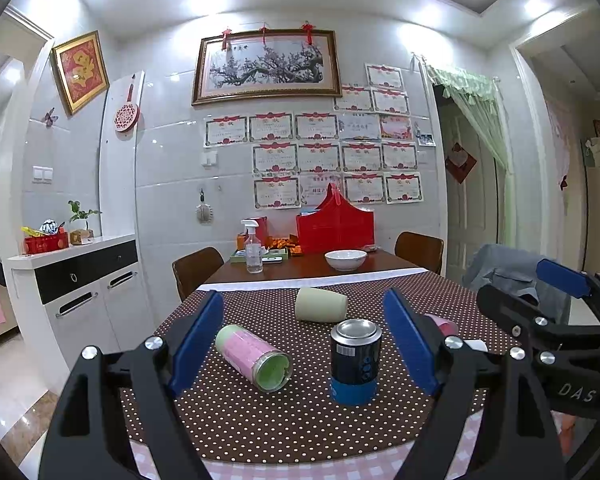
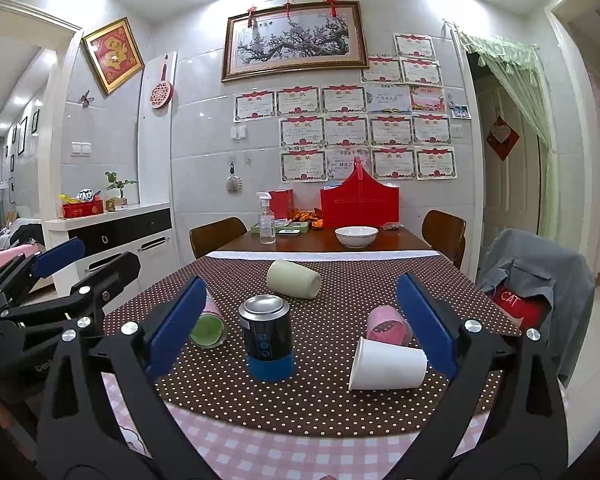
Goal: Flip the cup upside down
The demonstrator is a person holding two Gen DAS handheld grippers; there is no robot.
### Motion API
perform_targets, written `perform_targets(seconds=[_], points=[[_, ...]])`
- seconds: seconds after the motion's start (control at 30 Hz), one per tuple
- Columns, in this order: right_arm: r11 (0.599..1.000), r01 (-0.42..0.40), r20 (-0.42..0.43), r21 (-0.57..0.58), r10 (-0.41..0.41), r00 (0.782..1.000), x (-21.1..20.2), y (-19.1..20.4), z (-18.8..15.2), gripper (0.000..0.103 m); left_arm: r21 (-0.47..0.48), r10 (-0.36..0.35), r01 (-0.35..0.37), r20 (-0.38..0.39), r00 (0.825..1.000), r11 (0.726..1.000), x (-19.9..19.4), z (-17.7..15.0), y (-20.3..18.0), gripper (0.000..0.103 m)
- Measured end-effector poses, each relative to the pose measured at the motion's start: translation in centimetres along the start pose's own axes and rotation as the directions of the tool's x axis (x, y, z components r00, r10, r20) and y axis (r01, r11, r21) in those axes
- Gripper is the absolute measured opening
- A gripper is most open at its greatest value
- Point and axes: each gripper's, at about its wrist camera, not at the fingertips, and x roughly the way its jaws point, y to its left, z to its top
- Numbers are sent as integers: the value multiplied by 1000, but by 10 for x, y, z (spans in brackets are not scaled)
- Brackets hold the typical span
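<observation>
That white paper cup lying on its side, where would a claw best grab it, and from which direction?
The white paper cup lies on its side on the dotted cloth, mouth toward the left. Probably best to come down from above with the open right claw and pinch across the middle of its wall, where the taper is mild and the rim won't crush.

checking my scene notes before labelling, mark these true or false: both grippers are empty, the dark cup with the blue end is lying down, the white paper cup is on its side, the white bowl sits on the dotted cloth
1. Both hand-held grippers are empty: true. The left hand-held gripper and the right hand-held gripper are open, holding nothing.
2. The dark cylindrical cup with a blue end is lying down: false. It stands upright, blue end on the brown dotted cloth.
3. The white paper cup is on its side: true.
4. The white ceramic bowl sits on the dotted cloth: false. It rests on the bare wooden table beyond it.
</observation>
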Motion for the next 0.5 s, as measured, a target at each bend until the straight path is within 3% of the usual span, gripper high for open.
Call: perform_targets(seconds=[0.5], points=[[1000,0,-1,0,0,1000,0,0,0,95,-2,4,-4,-1,1000,1000,-1,-1,0,81]])
